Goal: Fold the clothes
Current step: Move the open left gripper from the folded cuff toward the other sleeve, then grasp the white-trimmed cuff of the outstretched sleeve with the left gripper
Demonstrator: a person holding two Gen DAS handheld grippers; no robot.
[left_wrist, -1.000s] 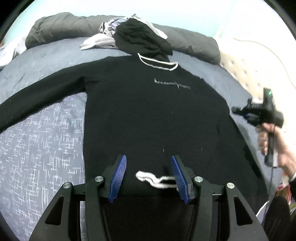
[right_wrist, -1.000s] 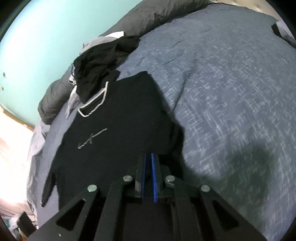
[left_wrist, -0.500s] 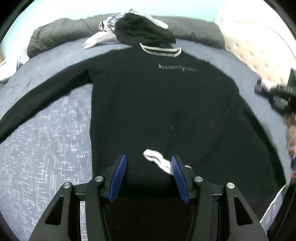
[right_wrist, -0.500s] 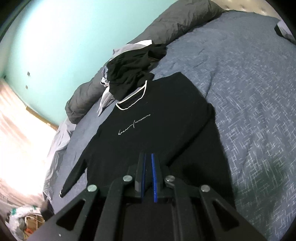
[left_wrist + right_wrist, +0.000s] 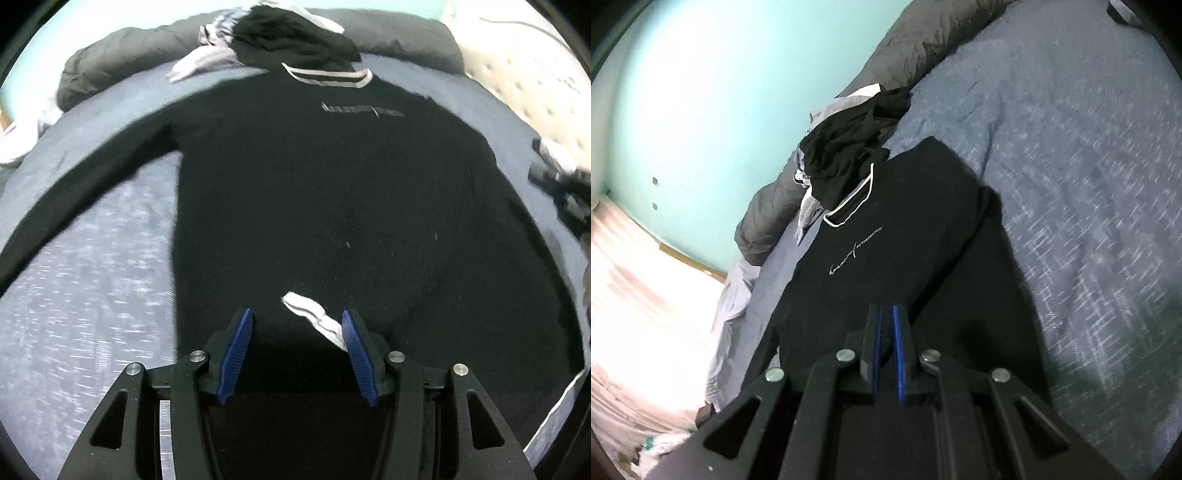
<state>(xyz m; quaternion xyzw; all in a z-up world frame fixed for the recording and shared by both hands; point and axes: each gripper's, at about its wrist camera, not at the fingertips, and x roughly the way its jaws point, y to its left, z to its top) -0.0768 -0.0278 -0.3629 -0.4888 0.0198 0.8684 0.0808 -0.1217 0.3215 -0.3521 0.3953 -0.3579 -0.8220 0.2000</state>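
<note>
A black long-sleeved sweater (image 5: 325,199) with a white-trimmed collar lies flat on the blue-grey bed (image 5: 92,266). Its one sleeve is spread out to the left. The other sleeve is folded in over the body, and its white cuff (image 5: 314,314) lies near the hem. My left gripper (image 5: 297,325) is open over the hem, with the cuff between its blue pads. My right gripper (image 5: 886,321) is shut with nothing visibly between its pads, above the sweater (image 5: 886,251) at its folded side. It also shows at the right edge of the left wrist view (image 5: 565,192).
A heap of black and pale clothes (image 5: 280,44) lies beyond the collar against a dark grey rolled duvet (image 5: 118,62). A padded headboard (image 5: 524,77) is at the right. In the right wrist view a teal wall (image 5: 720,92) stands behind the bed and the floor (image 5: 639,302) is at the left.
The left gripper has moved forward over the sweater, still open. The right gripper has lifted and swung over the sweater's folded side, shut throughout.
</note>
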